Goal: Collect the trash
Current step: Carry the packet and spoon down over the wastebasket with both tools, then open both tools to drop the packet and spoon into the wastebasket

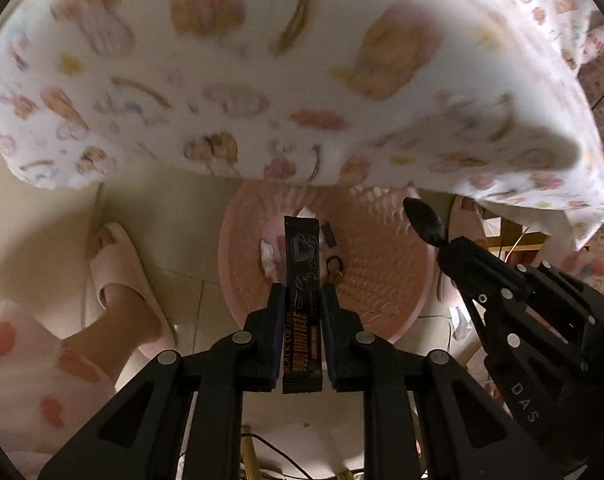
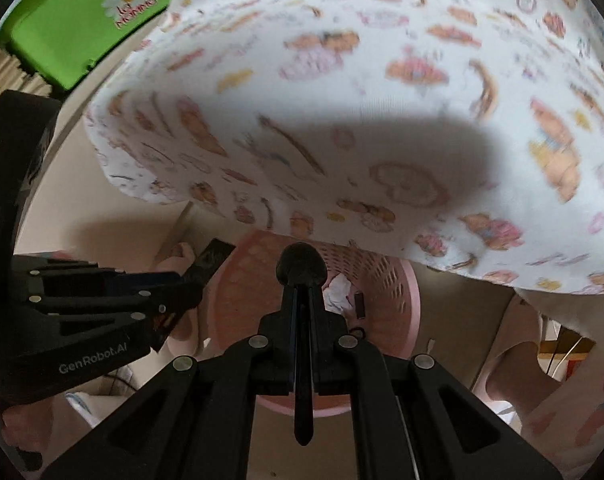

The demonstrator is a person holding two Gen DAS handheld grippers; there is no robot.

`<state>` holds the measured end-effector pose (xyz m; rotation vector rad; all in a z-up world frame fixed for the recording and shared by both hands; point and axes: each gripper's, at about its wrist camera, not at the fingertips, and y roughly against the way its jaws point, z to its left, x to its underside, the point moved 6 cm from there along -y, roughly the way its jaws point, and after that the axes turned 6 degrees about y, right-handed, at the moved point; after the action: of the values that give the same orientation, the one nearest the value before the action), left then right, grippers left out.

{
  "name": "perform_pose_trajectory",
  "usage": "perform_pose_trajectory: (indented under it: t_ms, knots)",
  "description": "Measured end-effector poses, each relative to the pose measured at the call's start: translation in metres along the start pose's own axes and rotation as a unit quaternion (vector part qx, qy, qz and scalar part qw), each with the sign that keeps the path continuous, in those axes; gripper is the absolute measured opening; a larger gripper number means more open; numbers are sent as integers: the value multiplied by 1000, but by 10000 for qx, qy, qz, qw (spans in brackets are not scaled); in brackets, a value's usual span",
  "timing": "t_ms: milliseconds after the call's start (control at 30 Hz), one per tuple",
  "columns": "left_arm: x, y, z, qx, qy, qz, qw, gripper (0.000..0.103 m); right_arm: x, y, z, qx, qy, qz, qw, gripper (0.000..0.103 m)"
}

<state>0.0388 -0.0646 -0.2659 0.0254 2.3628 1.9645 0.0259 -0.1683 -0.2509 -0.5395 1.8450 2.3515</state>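
Observation:
My left gripper [image 1: 302, 290] is shut on a black coffee sachet [image 1: 302, 280] and holds it upright over the pink perforated trash basket [image 1: 382, 272] on the floor. Crumpled white tissue [image 1: 268, 252] and small dark scraps lie in the basket. My right gripper [image 2: 302, 288] is shut on a black plastic spoon [image 2: 301, 266], held over the same basket [image 2: 390, 280]. The spoon [image 1: 424, 220] and right gripper show in the left wrist view at right; the left gripper [image 2: 182, 280] with the sachet [image 2: 212, 258] shows in the right wrist view at left.
A table edge draped in a white cartoon-print cloth [image 1: 262, 80] overhangs the basket from above. The person's foot in a pink slipper [image 1: 118, 280] stands left of the basket. A green box [image 2: 82, 20] sits at upper left. Cables lie on the tiled floor.

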Motion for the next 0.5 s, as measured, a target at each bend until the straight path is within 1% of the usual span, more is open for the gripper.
perform_pose_trajectory:
  t_ms: [167,233,267,333,367,400,433,500]
  knots:
    - [4,-21,6,-8,-75,193,9998,17,12,-21,-6,109,-28,203,9997,6]
    - [6,-29,11,-169,-48,235,9996,18,16,-27,-9,132,-47,277,9995,6]
    - [7,-32,12,-242,-31,295,9993,21,17,-29,-11,195,-41,285,9994,6]
    - [8,-35,14,-251,23,369,9990,33,17,-31,-13,327,-29,329,9989,8]
    - [8,-33,15,-261,54,345,9990,46,16,-31,-14,323,-60,369,9988,10]
    - [7,-28,16,-336,97,238,9991,54,17,-31,-15,278,-121,389,9988,14]
    - [5,-23,18,-459,157,127,9987,57,17,-29,-16,251,-168,377,9988,18]
    - [0,-15,21,-519,264,4,9983,66,14,-24,-20,271,-230,294,9989,19]
